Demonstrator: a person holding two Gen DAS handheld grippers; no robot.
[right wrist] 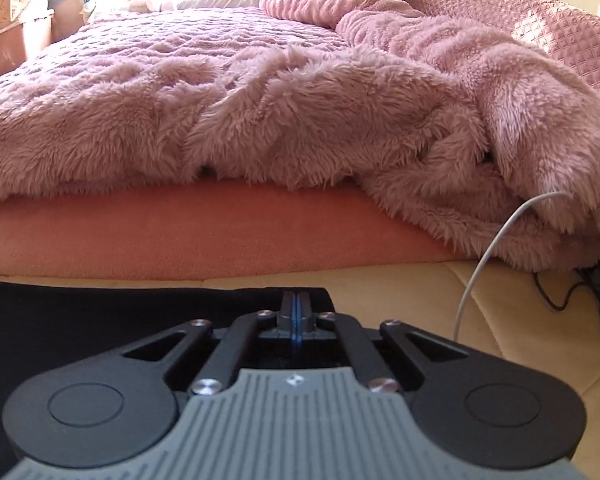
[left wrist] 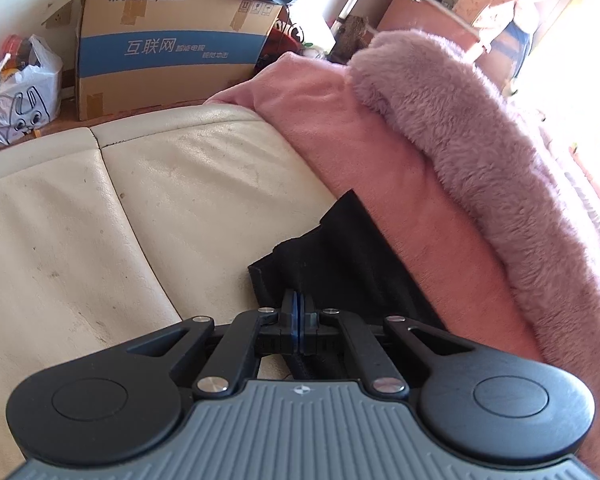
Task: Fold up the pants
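- Left gripper (left wrist: 299, 308): its jaws are pressed together, blue pads meeting with no gap, over black pants (left wrist: 340, 256). Whether cloth is pinched between the pads cannot be told.
- The pants lie on a cream leather cushion (left wrist: 140, 208) (a padded bench at the edge of a bed), with one corner of the dark cloth pointing up along a pink sheet (left wrist: 340, 128).
- A fluffy mauve blanket (left wrist: 480, 152) hangs over the sheet on the right of the left wrist view.
- Beyond the cushion stands a cardboard box (left wrist: 168, 48) with a blue band, and a white plastic bag (left wrist: 20, 96) sits on the floor to its left.
- Right gripper (right wrist: 297, 306): jaws together, tips right at the far right corner of the pants (right wrist: 100, 312). Again, a grip on the cloth cannot be confirmed.
- In the right wrist view the pants spread flat and dark to the left, their far edge running just beside the sheet (right wrist: 180, 232).
- The blanket (right wrist: 300, 112) is heaped across the bed above it.
- A white cable (right wrist: 484, 256) curves down from the blanket onto the cushion (right wrist: 420, 292), right of the gripper.
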